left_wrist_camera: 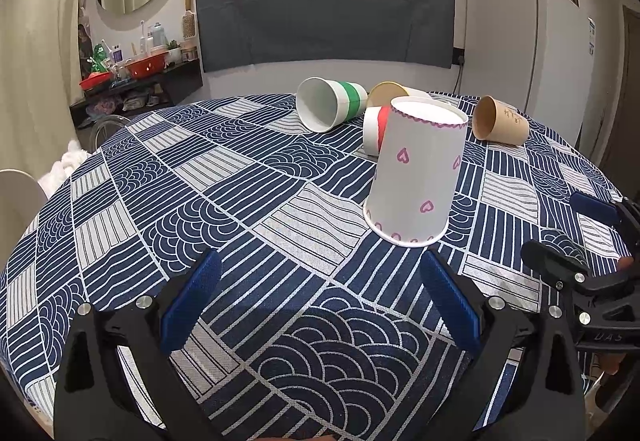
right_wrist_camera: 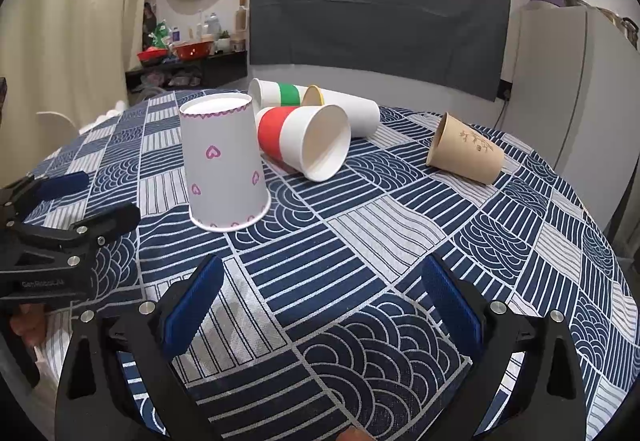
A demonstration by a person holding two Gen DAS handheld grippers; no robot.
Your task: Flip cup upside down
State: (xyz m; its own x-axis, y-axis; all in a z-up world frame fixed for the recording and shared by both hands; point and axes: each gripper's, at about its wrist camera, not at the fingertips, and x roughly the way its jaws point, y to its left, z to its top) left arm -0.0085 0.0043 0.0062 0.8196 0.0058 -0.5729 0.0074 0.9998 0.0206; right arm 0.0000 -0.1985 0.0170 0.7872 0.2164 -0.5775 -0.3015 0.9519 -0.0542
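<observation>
A white paper cup with pink hearts (left_wrist_camera: 416, 173) stands upside down on the patterned tablecloth (left_wrist_camera: 240, 209), mouth on the cloth; it also shows in the right wrist view (right_wrist_camera: 224, 165). My left gripper (left_wrist_camera: 320, 293) is open and empty, just short of the cup. My right gripper (right_wrist_camera: 320, 293) is open and empty, to the right of the cup and nearer the table's front. Each gripper shows at the edge of the other's view: the right gripper (left_wrist_camera: 576, 237) and the left gripper (right_wrist_camera: 92, 197).
Several cups lie on their sides behind the heart cup: a green-striped one (right_wrist_camera: 280, 93), a red-striped one (right_wrist_camera: 304, 141), a yellow-rimmed one (right_wrist_camera: 344, 109) and a brown one (right_wrist_camera: 464, 149). A white fridge (left_wrist_camera: 520, 41) stands at the back right, a cluttered shelf (left_wrist_camera: 140, 69) at the back left.
</observation>
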